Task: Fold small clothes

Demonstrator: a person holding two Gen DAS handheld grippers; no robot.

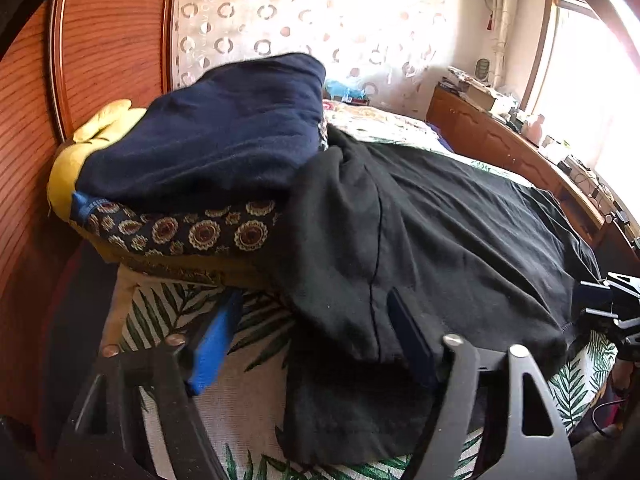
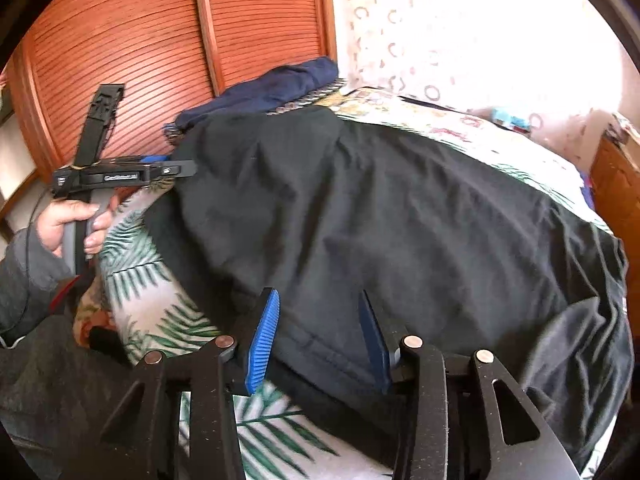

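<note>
A black garment (image 1: 440,220) lies spread over the leaf-print bedcover (image 1: 248,400), wrinkled, with its near left corner hanging toward me. My left gripper (image 1: 312,340) stands open at that corner. One blue finger (image 1: 212,344) is over the bare cover and the other finger (image 1: 412,340) rests against the black cloth, with no pinch. In the right wrist view the same garment (image 2: 400,208) fills the middle. My right gripper (image 2: 320,340) is open over its near hem, and cloth lies between the fingers without being squeezed. A hand holds the left gripper (image 2: 120,172) at the garment's left edge.
A pile of folded clothes sits at the back left: a navy piece (image 1: 216,136) on top, a patterned one (image 1: 192,232) and a yellow one (image 1: 76,156) below. A slatted wooden wardrobe (image 1: 100,40) stands behind it. A wooden cabinet (image 1: 500,140) runs along the right under a bright window.
</note>
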